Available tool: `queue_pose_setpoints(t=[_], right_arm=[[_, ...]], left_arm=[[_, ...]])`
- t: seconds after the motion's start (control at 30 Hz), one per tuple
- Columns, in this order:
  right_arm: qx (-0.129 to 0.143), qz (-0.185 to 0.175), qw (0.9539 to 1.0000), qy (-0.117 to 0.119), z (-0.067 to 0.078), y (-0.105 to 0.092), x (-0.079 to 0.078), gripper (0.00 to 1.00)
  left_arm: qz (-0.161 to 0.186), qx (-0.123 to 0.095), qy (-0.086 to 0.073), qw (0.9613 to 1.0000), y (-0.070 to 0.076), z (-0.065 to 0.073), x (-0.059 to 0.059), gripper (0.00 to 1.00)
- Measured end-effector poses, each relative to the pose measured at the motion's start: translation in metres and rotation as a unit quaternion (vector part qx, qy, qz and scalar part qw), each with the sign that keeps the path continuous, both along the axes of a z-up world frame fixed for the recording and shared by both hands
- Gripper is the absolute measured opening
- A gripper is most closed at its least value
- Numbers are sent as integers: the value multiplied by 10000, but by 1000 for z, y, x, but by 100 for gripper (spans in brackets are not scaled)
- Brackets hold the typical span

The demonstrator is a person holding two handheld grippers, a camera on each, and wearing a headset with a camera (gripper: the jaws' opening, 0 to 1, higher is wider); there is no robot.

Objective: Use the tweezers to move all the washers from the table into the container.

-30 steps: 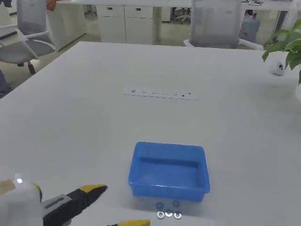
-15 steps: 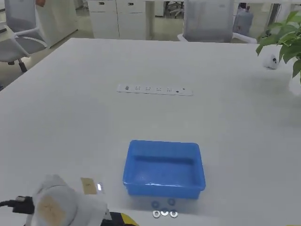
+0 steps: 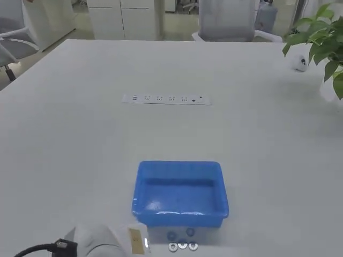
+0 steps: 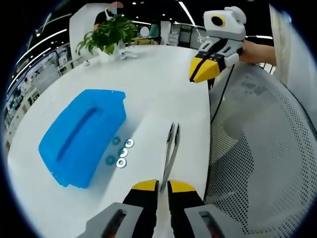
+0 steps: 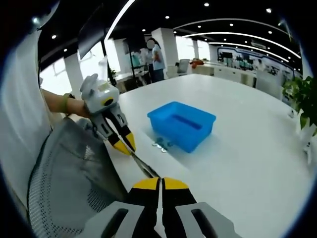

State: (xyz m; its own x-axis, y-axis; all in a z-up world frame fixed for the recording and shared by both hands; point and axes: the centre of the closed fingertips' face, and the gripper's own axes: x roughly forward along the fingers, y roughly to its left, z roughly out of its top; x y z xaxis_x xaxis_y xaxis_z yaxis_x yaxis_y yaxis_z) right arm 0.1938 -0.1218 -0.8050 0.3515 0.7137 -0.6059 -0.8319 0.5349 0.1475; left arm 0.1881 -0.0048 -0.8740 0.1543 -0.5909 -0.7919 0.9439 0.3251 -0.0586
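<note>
White bench (image 3: 257, 160), open office. Container (image 3: 179, 217): blue, empty, near the front edge. Washers (image 3: 182, 245): clustered between it and that edge. Left gripper (image 4: 163, 187): jaws pinched on the tweezers (image 4: 171, 148). Right gripper (image 5: 161, 184): closed, empty. Step: readying tweezers. Next, probably: steer tips onto a washer.

Our left gripper (image 4: 163, 187) and right gripper (image 5: 161, 182) have black, yellow-tipped jaws on grey bodies, with a black cable (image 4: 224, 91); we wear a white top (image 5: 20, 109).

Container (image 3: 179, 216) glossy blue plastic; washers (image 3: 182, 246) shiny metal; tweezers (image 4: 170, 153) bare metal; table (image 3: 161, 134) matt white.
</note>
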Motion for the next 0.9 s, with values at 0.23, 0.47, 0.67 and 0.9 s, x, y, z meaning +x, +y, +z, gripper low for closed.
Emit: queue_pose_setpoints(t=[0.23,0.47,0.67,0.9], right_arm=[[-49,324,9994,81,-8,18,0,0],[-189,736,9970,114,-19,37,0,2],[-506,1211,9913,62,-31,52,0,7],[-611,1529,9863,-93,-33,63,5,11]], left_arm=[[-406,346,-71,9986,-3,-3,-3,1],[-569,409,-98,9975,-3,-5,-1,0],[-644,281,-170,9974,-3,0,1,0],[-477,-306,-262,9980,-10,34,7,0]])
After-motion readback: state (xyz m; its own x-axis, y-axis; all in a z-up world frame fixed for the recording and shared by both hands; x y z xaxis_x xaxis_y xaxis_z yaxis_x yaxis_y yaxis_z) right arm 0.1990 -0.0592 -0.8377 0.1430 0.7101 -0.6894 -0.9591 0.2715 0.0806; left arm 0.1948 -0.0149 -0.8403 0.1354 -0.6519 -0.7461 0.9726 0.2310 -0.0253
